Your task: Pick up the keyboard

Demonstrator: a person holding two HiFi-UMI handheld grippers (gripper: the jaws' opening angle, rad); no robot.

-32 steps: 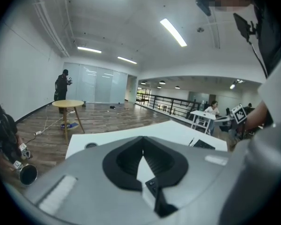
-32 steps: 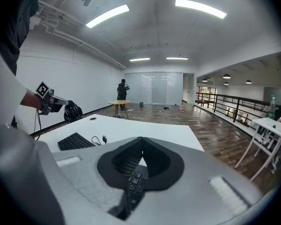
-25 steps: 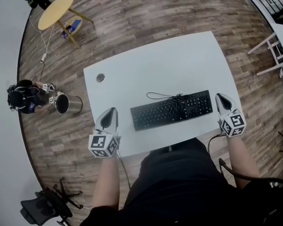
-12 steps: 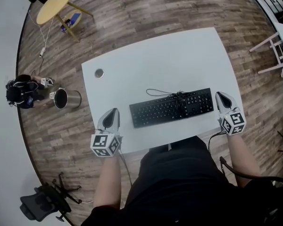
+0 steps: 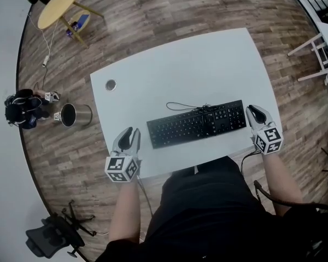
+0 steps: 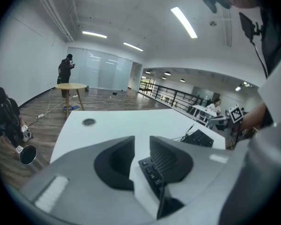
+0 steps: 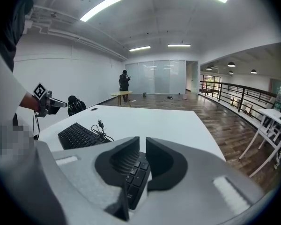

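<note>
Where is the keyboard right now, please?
In the head view, the keyboard lies midway along the front edge of the white table, just ahead of the person, its coiled cable just behind it.

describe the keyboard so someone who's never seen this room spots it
Start at the white table in the middle of the wood floor. Near its front edge lies the keyboard, long, flat and black, its thin cable looped just behind it. The only other mark on the tabletop is a small round grommet.
</note>
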